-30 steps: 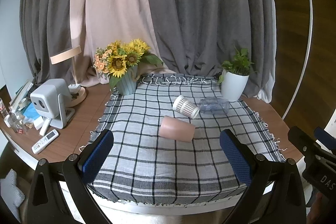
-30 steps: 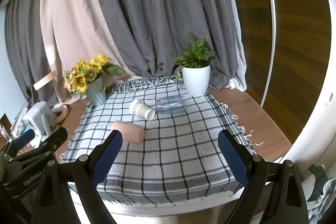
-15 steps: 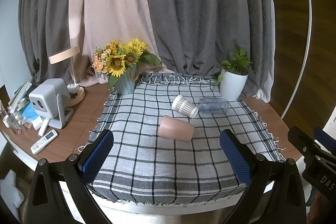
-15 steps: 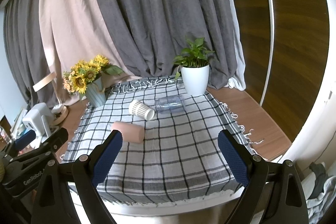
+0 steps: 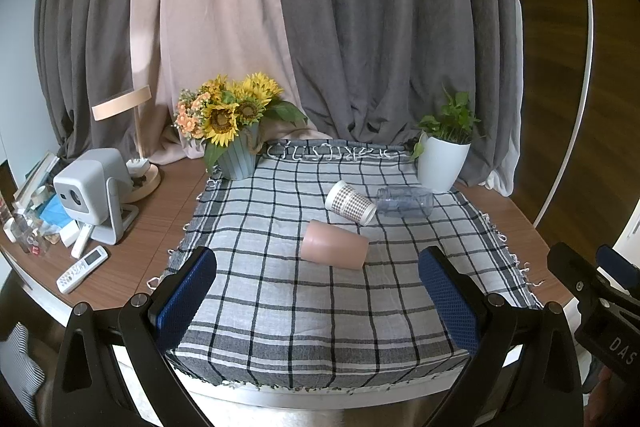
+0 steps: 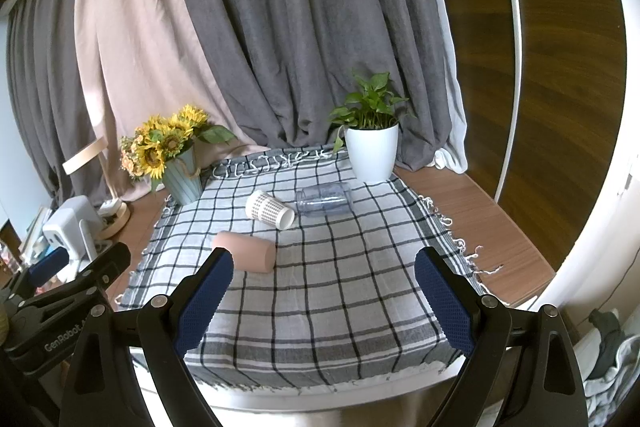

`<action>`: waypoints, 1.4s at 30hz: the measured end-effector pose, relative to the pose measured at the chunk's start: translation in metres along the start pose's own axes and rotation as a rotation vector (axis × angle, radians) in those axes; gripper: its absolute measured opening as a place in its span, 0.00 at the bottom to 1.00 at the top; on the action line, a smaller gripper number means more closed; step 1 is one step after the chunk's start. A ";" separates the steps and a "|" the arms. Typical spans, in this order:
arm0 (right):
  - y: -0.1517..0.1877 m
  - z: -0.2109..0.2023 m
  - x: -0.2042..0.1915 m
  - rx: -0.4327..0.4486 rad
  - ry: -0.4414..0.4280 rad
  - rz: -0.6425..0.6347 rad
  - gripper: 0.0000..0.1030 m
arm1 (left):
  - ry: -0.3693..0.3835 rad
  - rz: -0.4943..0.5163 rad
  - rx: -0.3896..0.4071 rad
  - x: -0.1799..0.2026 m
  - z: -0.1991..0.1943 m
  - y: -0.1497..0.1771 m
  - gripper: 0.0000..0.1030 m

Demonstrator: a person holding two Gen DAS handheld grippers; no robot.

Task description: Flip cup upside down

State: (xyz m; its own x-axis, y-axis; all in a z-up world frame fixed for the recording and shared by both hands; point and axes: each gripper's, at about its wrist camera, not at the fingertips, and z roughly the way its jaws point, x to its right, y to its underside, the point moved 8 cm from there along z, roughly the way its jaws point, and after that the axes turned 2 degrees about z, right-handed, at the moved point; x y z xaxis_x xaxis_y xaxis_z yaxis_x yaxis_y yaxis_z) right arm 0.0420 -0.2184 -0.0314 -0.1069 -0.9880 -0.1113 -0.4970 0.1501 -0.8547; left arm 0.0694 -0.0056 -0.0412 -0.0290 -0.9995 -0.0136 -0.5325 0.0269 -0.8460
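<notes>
Three cups lie on their sides on the checked cloth (image 5: 280, 291). A pink cup (image 5: 334, 244) lies nearest, also in the right wrist view (image 6: 245, 251). Behind it lies a white patterned paper cup (image 5: 350, 203) (image 6: 269, 209), and a clear plastic cup (image 5: 405, 201) (image 6: 324, 200) beside that. My left gripper (image 5: 316, 295) is open and empty, held above the table's near edge, short of the pink cup. My right gripper (image 6: 323, 299) is open and empty, also at the near edge, to the right of the pink cup.
A sunflower vase (image 5: 237, 159) stands at the cloth's back left and a white plant pot (image 5: 442, 165) at the back right. A white projector (image 5: 90, 193), a remote (image 5: 82, 269) and a lamp (image 5: 132, 147) sit on the wooden table to the left. Curtains hang behind.
Both grippers have risen or tilted very slightly; the scene sits a little lower in view. The cups have not moved and both grippers stay open.
</notes>
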 end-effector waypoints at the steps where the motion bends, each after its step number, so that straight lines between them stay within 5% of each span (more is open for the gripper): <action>1: -0.001 0.001 0.000 -0.001 0.001 -0.001 0.90 | 0.000 0.000 -0.001 0.000 0.000 0.000 1.00; 30: 0.010 0.002 -0.010 -0.013 0.005 0.000 0.90 | 0.000 0.004 -0.018 0.011 0.003 0.003 1.00; 42: 0.025 0.063 -0.036 -0.149 -0.063 -0.054 0.90 | -0.133 -0.094 -0.176 -0.016 0.054 0.026 1.00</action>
State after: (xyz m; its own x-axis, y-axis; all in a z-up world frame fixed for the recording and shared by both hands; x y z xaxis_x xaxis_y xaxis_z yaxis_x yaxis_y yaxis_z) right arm 0.0877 -0.1811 -0.0805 -0.0249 -0.9944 -0.1024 -0.6230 0.0955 -0.7764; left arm 0.1012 0.0101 -0.0918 0.1331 -0.9909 -0.0191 -0.6675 -0.0754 -0.7408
